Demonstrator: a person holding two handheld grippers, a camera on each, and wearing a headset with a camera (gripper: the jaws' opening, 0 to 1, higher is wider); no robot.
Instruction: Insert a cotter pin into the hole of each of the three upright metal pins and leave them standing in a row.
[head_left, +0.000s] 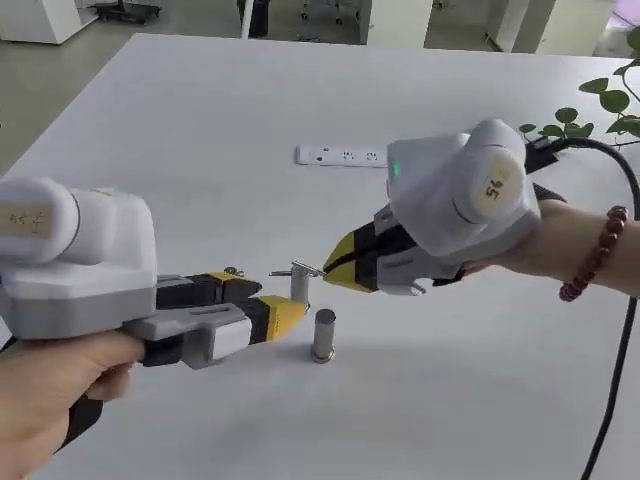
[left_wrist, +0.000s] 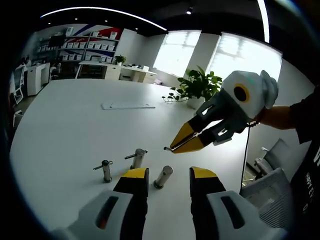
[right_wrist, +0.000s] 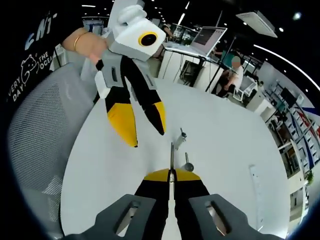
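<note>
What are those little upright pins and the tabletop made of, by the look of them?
The upright pins look like bare steel or similar metal: silvery grey, bright glints. The tabletop looks like matte white laminate or paint; soft reflections only.

A power strip (head_left: 340, 155) lies on the white table (head_left: 180, 130).

Left hand (head_left: 50, 390) is holding left tool (head_left: 283, 312) level, jaws standing apart; right hand (head_left: 548, 245) is angling right tool (head_left: 333, 268) down toward it, jaws clamping a cotter pin (right_wrist: 171, 156).
</note>
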